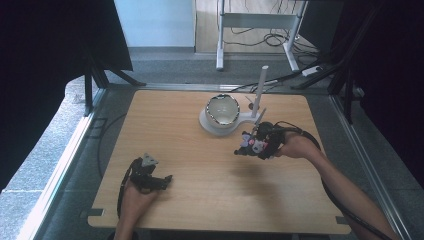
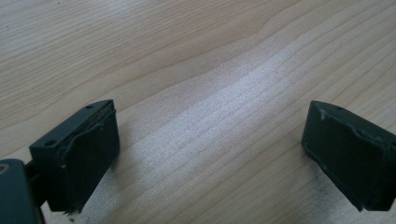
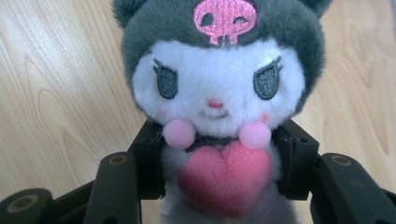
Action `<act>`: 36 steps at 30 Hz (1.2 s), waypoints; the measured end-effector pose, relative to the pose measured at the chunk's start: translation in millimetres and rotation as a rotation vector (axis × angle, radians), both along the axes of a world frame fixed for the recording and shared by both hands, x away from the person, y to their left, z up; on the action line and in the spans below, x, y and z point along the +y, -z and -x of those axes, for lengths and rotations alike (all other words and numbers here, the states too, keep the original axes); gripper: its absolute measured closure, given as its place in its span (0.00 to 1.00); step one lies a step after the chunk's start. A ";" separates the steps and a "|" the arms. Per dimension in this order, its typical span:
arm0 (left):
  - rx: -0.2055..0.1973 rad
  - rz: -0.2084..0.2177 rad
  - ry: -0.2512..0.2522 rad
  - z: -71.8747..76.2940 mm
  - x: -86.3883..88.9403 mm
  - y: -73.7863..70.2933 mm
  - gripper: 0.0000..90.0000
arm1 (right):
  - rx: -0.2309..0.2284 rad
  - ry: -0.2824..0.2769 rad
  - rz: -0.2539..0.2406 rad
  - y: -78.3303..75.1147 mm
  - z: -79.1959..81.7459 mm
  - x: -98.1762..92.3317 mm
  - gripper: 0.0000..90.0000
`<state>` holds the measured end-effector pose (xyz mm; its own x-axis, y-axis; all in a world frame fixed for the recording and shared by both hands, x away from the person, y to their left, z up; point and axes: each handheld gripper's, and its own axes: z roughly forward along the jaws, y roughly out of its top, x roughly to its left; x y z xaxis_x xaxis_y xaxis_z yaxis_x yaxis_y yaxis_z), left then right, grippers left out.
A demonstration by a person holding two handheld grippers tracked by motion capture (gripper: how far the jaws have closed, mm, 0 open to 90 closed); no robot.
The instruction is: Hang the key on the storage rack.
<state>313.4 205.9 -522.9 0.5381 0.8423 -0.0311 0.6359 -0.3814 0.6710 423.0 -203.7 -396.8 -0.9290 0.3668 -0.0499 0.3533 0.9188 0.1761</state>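
One soft toy is all I have in hand: a small plush doll [image 3: 217, 107] with a grey hood, a pink skull stitched on the forehead and a pink heart on its chest. My right tongs [image 3: 219, 182] are clenched on its body, one jaw on each flank just below the two pink pompoms, and the stuffing bulges a little between them. In the high view the right tongs [image 1: 251, 145] carry the doll [image 1: 248, 142] clear of the tabletop [image 1: 165, 125], near the white bowl [image 1: 223, 110] on its pale stand, which sits just beyond them.

I judge the doll to be very light and fully squashable, so it needs no force; the pile gives good friction and it should not slip. It is not fragile, but it is floppy: the big head sits above my grip and will likely nod if I swing fast. The torso is the right hold, since the head is too wide and the ears or pompoms would only stretch.

My left tongs [image 2: 210, 154] are released, jaws wide apart with nothing between them, low over bare wood; in the high view they [image 1: 162, 180] rest well away from the doll.
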 end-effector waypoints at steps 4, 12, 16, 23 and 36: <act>-0.001 -0.002 0.001 -0.1 0.2 -0.1 0.04 | -0.007 0.025 -0.011 -10.6 -4.4 -6.6 0.51; -0.001 -0.003 0.002 -0.1 0.2 -0.1 0.04 | -0.032 0.091 -0.023 -28.9 -15.4 -25.1 0.51; -0.002 -0.002 0.002 -0.2 0.2 0.0 0.04 | -0.050 0.127 -0.020 -36.7 -21.7 -35.9 0.51; -0.003 0.001 0.000 -0.2 0.0 0.1 0.04 | -0.066 0.189 -0.027 -50.5 -33.9 -53.5 0.51; -0.002 0.001 0.000 -0.2 0.0 0.1 0.04 | -0.110 0.329 -0.062 -80.3 -61.9 -82.3 0.51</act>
<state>313.6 205.9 -523.1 0.5381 0.8423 -0.0310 0.6343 -0.3804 0.6731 484.9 -286.0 -316.6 -0.7507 0.6512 -0.1118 0.6046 0.7452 0.2813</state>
